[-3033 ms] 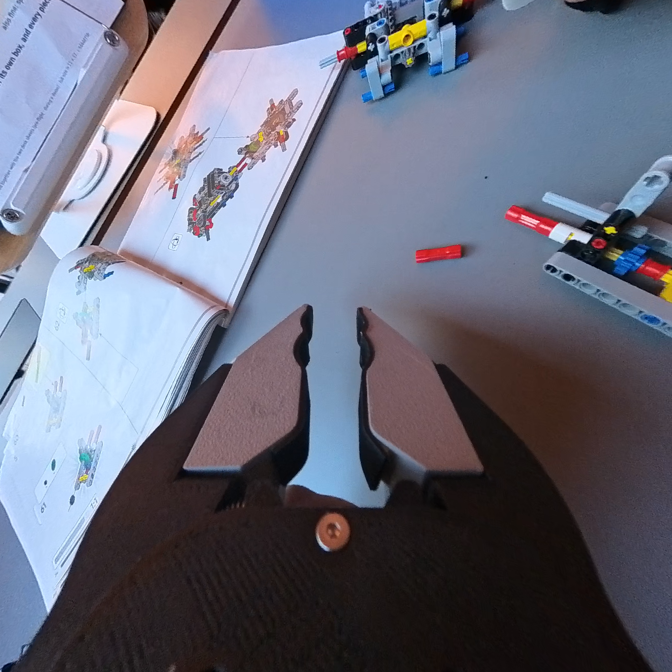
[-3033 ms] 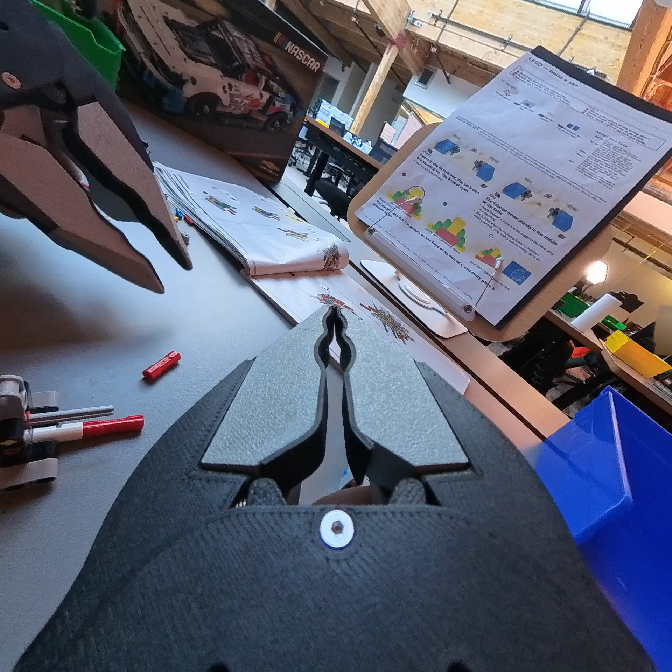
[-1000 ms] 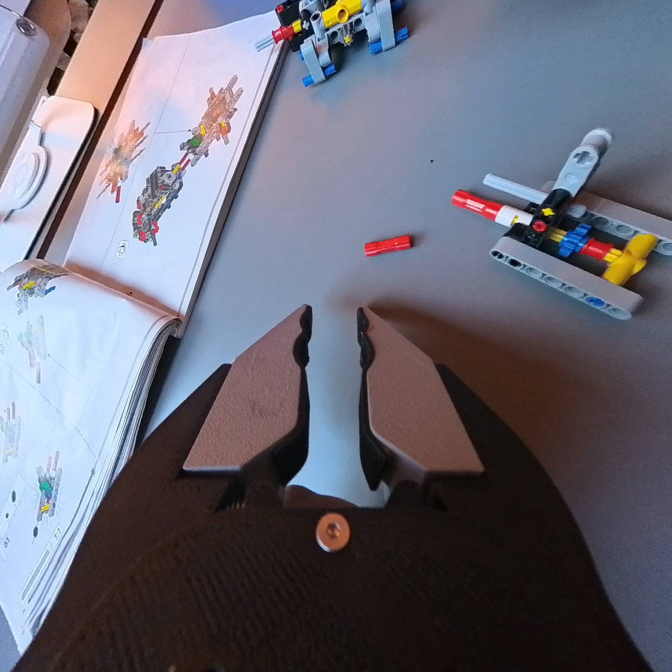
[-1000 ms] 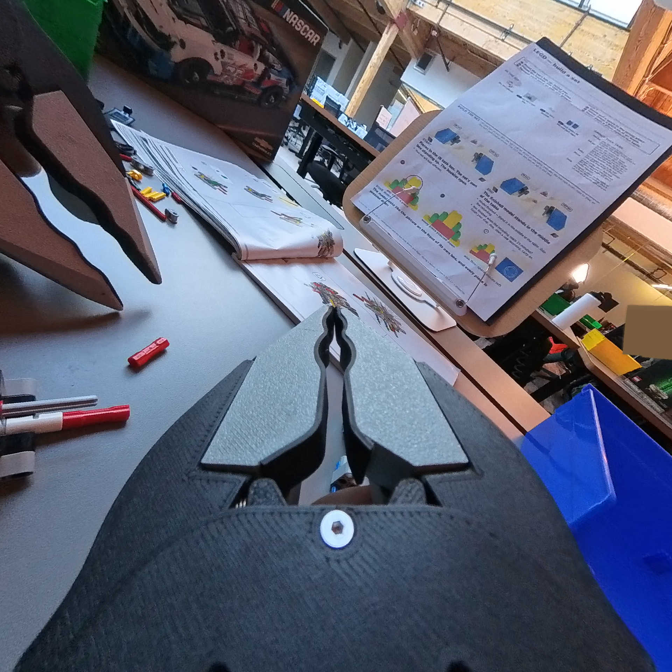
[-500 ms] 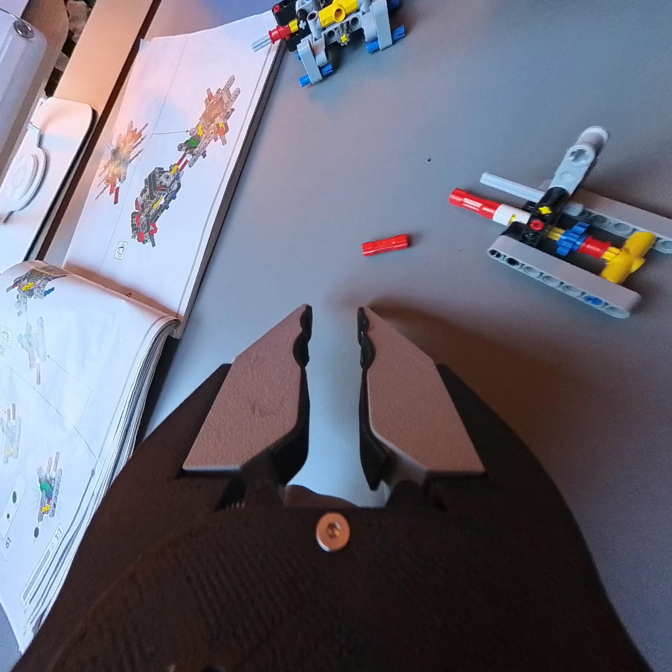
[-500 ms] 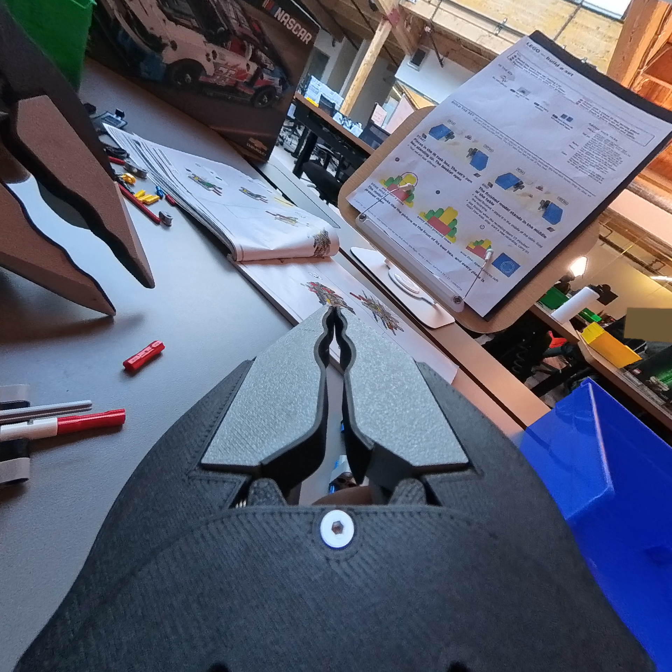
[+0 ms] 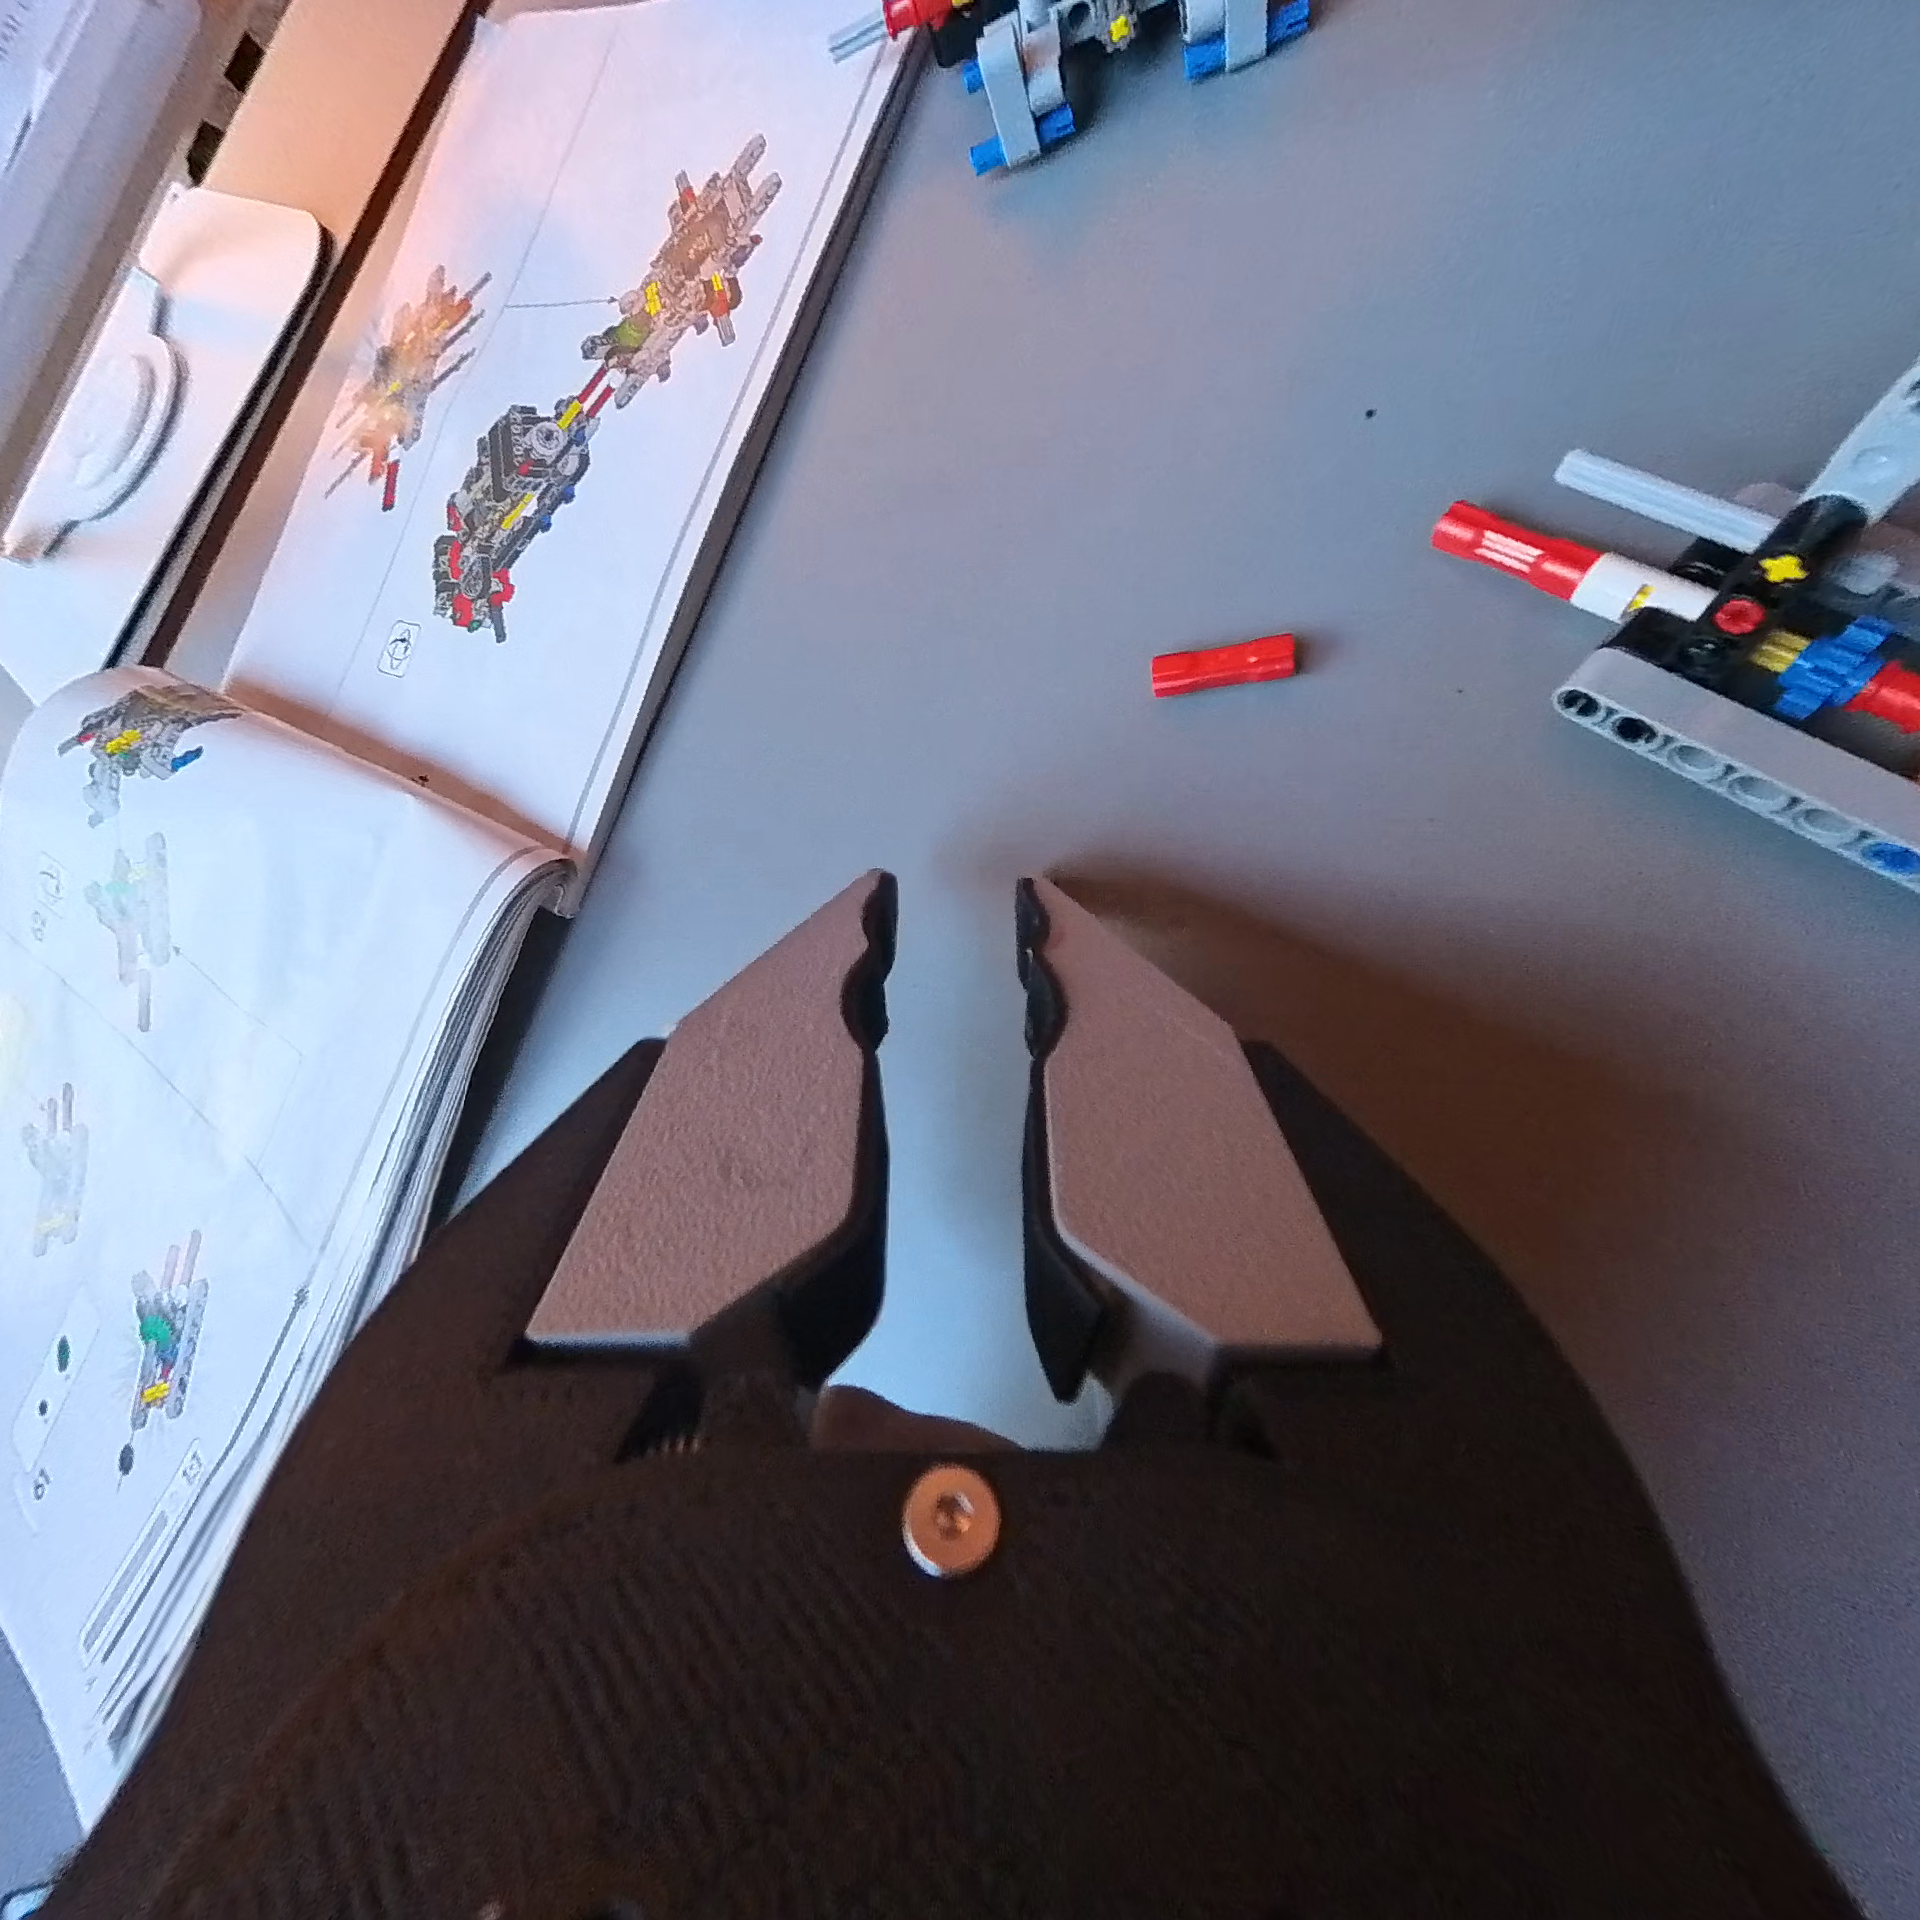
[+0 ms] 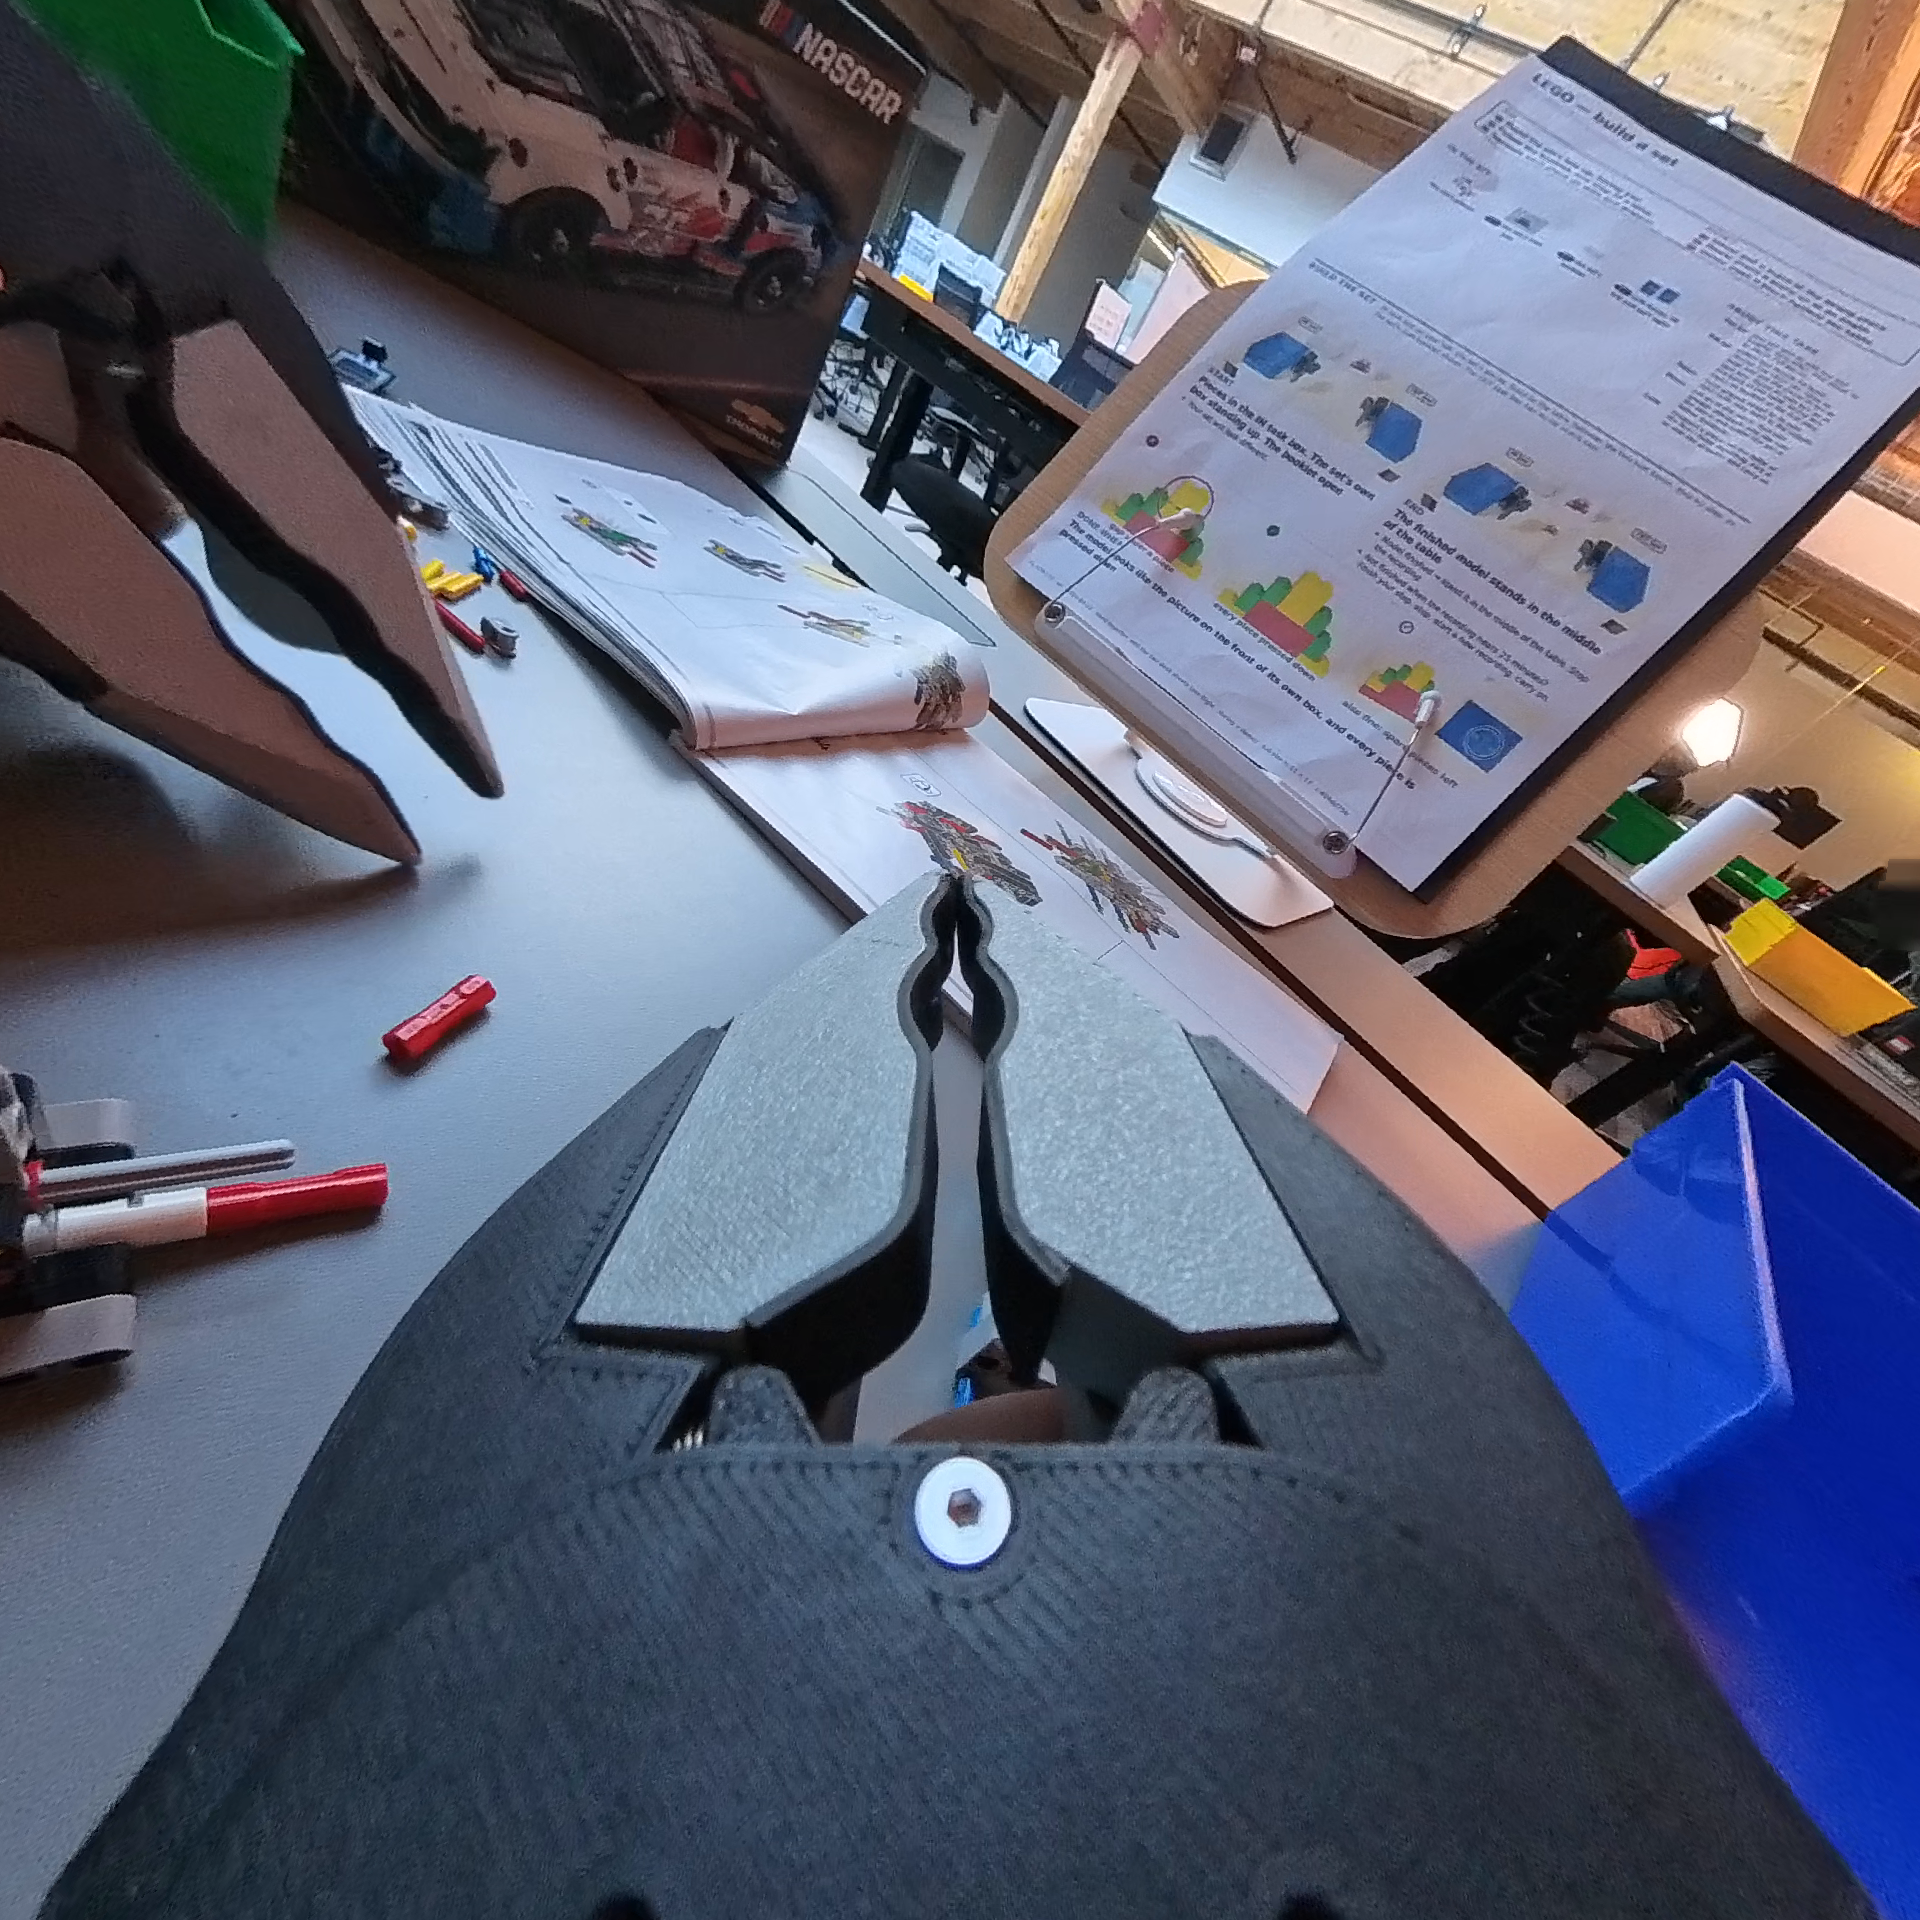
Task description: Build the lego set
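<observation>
Your left gripper: jaws apart, bare, over grey table; red pin lies ahead-right, well apart, booklet edge to its left. Your right gripper: tips together, bare, over the booklet's page; blue bin flanks its right.

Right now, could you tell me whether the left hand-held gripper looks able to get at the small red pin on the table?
Probably yes: the left hand-held gripper is open and empty, and only bare grey table lies between it and the red pin.
</observation>
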Action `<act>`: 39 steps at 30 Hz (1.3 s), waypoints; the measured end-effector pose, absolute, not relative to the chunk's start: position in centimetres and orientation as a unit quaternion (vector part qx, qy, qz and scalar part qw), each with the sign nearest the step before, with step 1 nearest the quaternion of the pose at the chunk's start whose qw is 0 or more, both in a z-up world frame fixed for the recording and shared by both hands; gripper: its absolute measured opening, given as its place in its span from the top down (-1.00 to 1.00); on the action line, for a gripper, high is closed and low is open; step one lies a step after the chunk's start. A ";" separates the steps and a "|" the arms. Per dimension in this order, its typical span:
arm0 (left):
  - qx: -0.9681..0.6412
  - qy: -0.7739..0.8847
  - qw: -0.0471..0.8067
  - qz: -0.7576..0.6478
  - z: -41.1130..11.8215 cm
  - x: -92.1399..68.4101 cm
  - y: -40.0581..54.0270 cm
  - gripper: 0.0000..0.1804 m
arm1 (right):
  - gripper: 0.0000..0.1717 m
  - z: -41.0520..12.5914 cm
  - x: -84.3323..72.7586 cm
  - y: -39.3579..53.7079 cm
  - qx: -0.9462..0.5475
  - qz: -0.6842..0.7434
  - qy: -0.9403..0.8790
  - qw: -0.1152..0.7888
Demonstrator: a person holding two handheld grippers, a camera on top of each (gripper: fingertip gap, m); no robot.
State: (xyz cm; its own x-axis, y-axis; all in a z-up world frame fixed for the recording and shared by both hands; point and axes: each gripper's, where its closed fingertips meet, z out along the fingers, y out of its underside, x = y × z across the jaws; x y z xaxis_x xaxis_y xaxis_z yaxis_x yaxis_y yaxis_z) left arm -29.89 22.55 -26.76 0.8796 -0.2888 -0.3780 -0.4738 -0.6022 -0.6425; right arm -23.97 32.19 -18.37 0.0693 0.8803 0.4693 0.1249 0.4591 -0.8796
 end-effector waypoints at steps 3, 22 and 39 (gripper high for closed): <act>-0.889 0.211 0.391 0.114 -26.8 -30.0 22.6 0.78 | 1.00 -18.4 -24.0 32.2 -0.415 0.316 -0.606 0.600; -0.888 0.213 0.393 0.111 -26.9 -29.7 22.6 0.85 | 1.00 -18.7 -24.0 31.7 -0.407 0.310 -0.618 0.596; -0.887 0.217 0.393 0.111 -26.9 -29.5 22.5 0.87 | 1.00 -18.7 -24.0 31.6 -0.396 0.298 -0.621 0.607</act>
State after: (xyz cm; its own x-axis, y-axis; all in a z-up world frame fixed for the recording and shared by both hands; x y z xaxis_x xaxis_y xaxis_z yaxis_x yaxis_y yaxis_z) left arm -29.46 22.53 -26.90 0.8812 -0.2975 -0.3675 -0.4721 -0.5972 -0.6485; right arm -24.02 31.62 -18.70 0.0508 0.8542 0.5174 0.1296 0.5080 -0.8515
